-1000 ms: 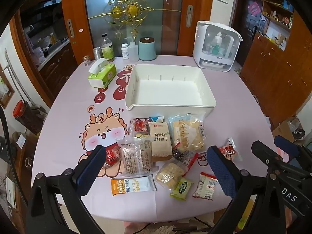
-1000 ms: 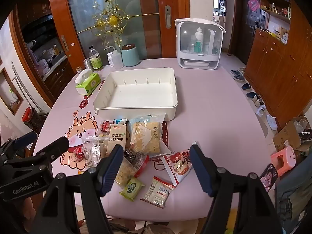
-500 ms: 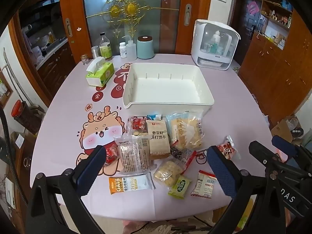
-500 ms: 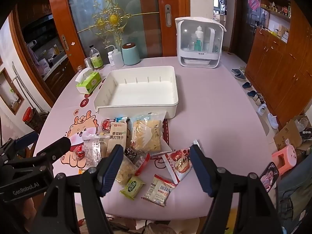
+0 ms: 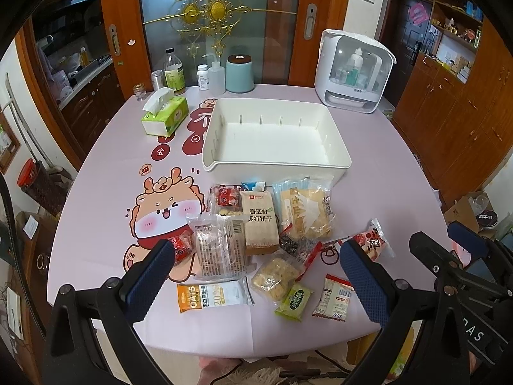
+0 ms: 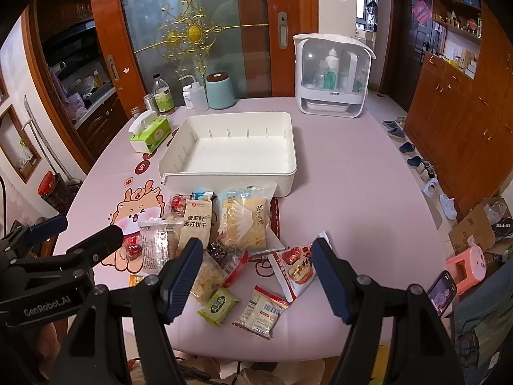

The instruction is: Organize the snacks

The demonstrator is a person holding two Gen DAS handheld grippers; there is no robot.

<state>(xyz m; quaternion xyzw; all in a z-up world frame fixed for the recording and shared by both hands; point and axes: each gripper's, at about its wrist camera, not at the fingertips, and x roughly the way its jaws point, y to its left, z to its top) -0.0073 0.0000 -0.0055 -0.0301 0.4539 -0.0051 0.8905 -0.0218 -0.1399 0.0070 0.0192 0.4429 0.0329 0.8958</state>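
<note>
Crowding the table (image 5: 368,160): tissue box (image 5: 165,116), bottles (image 5: 174,72), white bin (image 5: 275,163), snack packets (image 5: 259,224).

Both views look down and forward from above the near edge of the tabletop (image 5: 378,166), toward the glass door at the far side. The left wrist camera sits further left, with its own hand-held gripper (image 5: 256,269) framing the snack packets (image 5: 259,224) and the other hand-held gripper (image 5: 449,243) at its right edge. The right wrist camera sits further right, its hand-held gripper (image 6: 256,256) over the same packets (image 6: 243,221). Both share the white tray (image 5: 275,166) (image 6: 231,179), tissue box (image 5: 165,115) (image 6: 150,134) and far bottles.
</note>
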